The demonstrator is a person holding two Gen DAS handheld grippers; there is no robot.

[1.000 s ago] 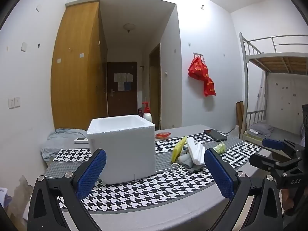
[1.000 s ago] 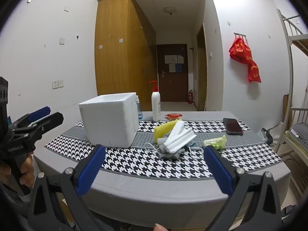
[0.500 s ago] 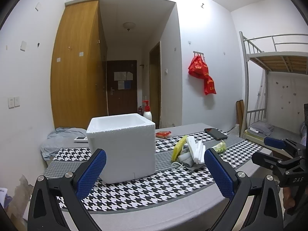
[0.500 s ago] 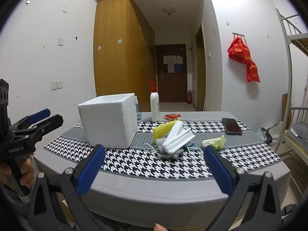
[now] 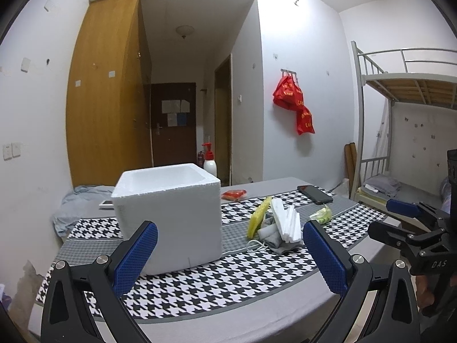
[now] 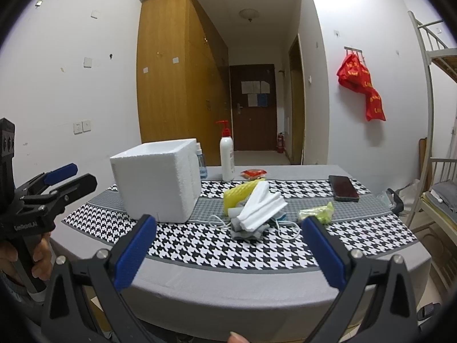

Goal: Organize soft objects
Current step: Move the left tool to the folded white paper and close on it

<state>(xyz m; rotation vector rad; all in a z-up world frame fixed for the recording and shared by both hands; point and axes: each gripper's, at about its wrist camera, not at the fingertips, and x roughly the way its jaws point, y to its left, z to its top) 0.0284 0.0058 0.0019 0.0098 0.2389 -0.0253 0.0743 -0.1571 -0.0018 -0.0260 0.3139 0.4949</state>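
Note:
A white foam box (image 5: pixel 168 214) (image 6: pixel 158 183) stands open-topped on the houndstooth cloth. To its right lies a heap of soft items: a yellow foam net (image 5: pixel 258 217) (image 6: pixel 238 193), white foam sheets (image 5: pixel 287 223) (image 6: pixel 261 207), a grey cloth (image 6: pixel 245 230) and a white cable (image 6: pixel 285 227). A pale green net (image 5: pixel 322 214) (image 6: pixel 317 213) lies further right. My left gripper (image 5: pixel 230 255) is open, held short of the table in front of the box. My right gripper (image 6: pixel 228 253) is open too, facing the heap from the near edge. Neither holds anything.
On the far side of the table (image 6: pixel 257 285) are a white pump bottle (image 6: pixel 227 155), a small spray bottle (image 6: pixel 201 161), a red packet (image 6: pixel 254 173) and a black phone (image 6: pixel 342 187). A bunk bed (image 5: pixel 405 131) stands to the right. A hand (image 6: pixel 40 253) grips the left tool.
Both grippers have drifted slightly; the view of the table is nearly the same. Nothing on the table has moved and both grippers stay open.

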